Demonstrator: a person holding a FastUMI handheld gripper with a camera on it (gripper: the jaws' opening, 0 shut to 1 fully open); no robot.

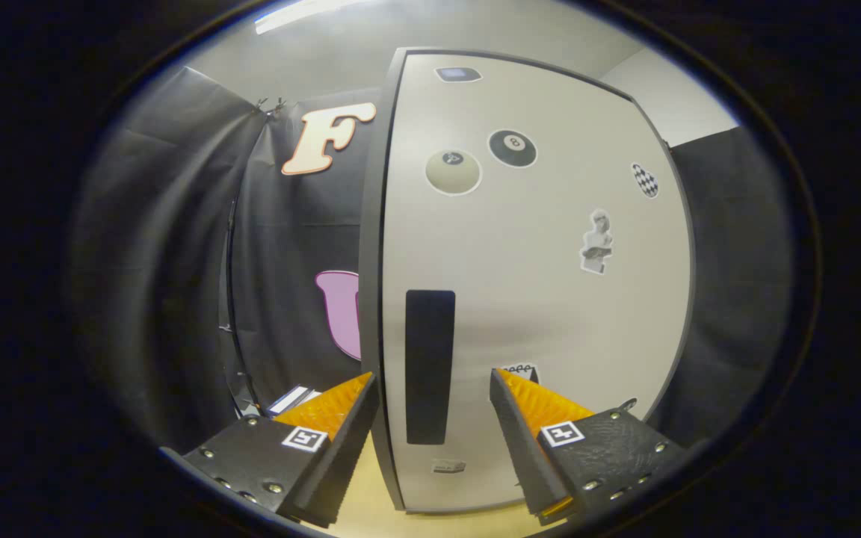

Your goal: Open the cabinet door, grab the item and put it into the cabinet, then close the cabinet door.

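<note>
A tall pale cabinet door [535, 299] with several stickers stands right ahead, set in a dark frame. Its black upright handle [430, 366] sits near the door's left edge. My gripper [434, 381] is open, with the fingers spread to either side of the handle and of the door's left edge; the left finger [341, 418] lies outside the edge and the right finger [531, 418] is in front of the door face. Nothing is held. A small flat item [292, 400] with a white and dark face lies just beyond the left finger, partly hidden by it.
Black cloth walls hang to the left and right of the cabinet. A pale wooden tabletop [371, 508] shows below, between the fingers.
</note>
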